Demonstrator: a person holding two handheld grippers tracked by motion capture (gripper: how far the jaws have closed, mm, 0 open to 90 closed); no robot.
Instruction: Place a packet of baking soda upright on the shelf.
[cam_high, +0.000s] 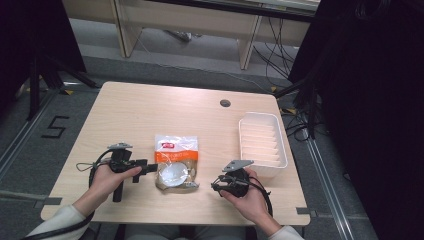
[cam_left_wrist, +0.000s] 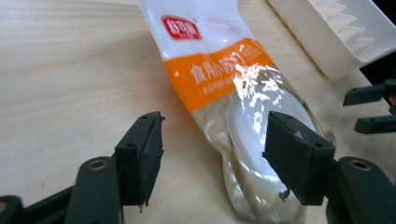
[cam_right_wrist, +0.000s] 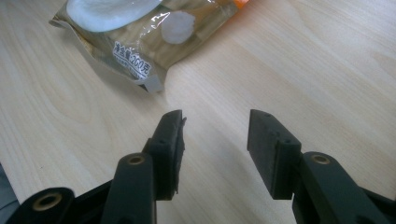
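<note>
Fingers (cam_left_wrist: 140, 158) of left gripper (cam_left_wrist: 215, 161) spread astride the pouch (cam_left_wrist: 224, 79), right gripper (cam_right_wrist: 215, 149) fingers (cam_right_wrist: 170, 144) spread short of it, empty; approach step, next likely closing on pouch.

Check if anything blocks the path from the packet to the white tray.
Nothing visible does. The packet lies flat mid-table; the tray sits to its right, bare tabletop between them. The right gripper is nearer the person, off that line.
</note>
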